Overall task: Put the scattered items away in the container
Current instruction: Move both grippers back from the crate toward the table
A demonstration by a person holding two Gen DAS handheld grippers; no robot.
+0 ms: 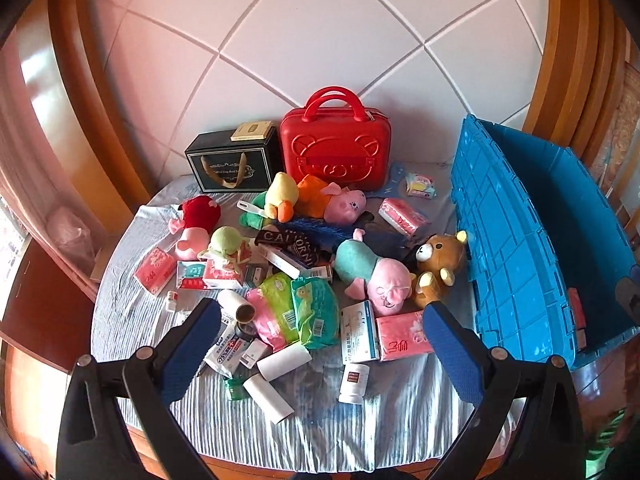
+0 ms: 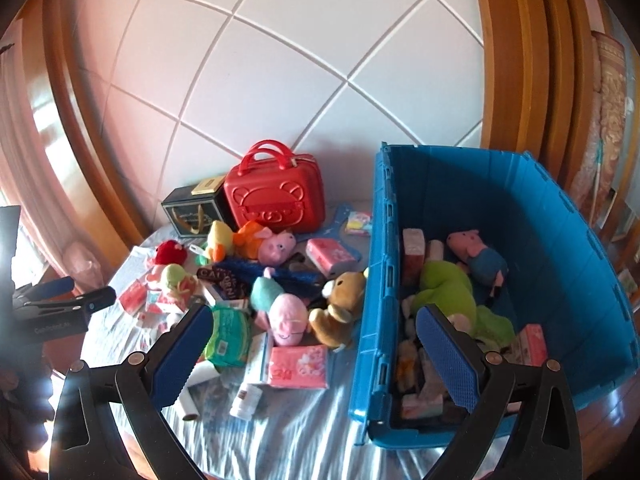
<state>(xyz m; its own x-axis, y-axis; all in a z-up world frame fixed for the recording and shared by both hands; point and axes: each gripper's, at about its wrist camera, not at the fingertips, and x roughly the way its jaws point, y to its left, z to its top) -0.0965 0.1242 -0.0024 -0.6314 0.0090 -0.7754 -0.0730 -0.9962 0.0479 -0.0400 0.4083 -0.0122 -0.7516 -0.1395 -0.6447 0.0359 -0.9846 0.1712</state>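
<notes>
Hovering agape and empty above the clutter, both left tongs (image 1: 320, 344) and right tongs (image 2: 316, 344) would best pinch the pig (image 1: 374, 276) squarely, beside the part-filled crate (image 2: 560, 240).

Both left gripper (image 1: 322, 334) and right gripper (image 2: 314, 342) are built from black plastic arms, fitted with textured blue pads (image 1: 452, 354) and round metal screws (image 1: 499, 352).

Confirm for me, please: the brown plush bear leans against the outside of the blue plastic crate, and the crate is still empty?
Not quite. The brown plush bear does lean against the outside of the blue plastic crate, but the crate is not empty: the right wrist view shows a green plush toy and a small pig plush inside.
</notes>
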